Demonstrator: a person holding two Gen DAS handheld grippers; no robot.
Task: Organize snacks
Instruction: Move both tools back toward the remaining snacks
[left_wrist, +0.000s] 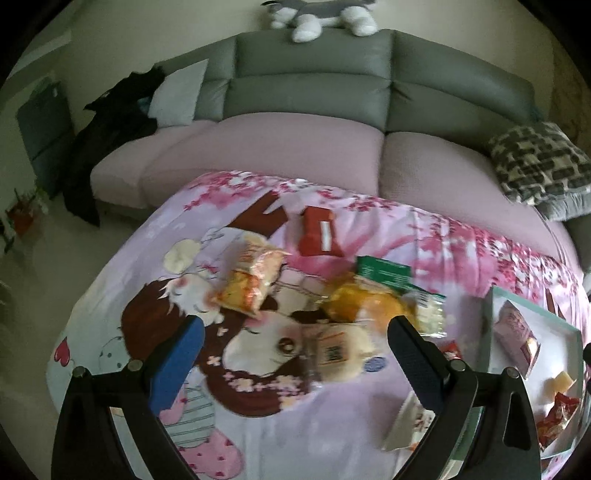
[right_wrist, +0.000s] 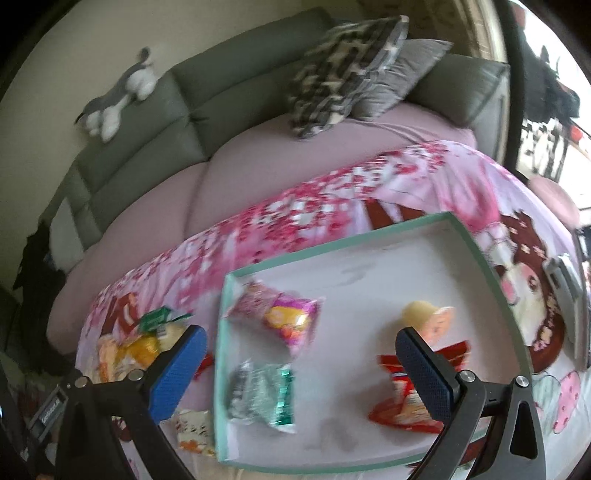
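While the sofa (left_wrist: 258, 147) sits behind the pink cloth (right_wrist: 332, 192), the white tray (right_wrist: 369, 258) holds maybe four snack packets (right_wrist: 291, 321); more snacks (left_wrist: 251, 280) lie loose beside it, both the left gripper (left_wrist: 295, 328) and right gripper (right_wrist: 299, 343) spread wide, empty

Lighting: dim, soft indoor daylight; blown-out window (right_wrist: 554, 122) glare at right wrist view's upper right; shadows faint. Quality: strong fisheye bending, black vignette corners; motion blur smears snack packets (left_wrist: 251, 280) and patterned cushion (right_wrist: 343, 70); gripper fingers (right_wrist: 177, 373) sharpest.
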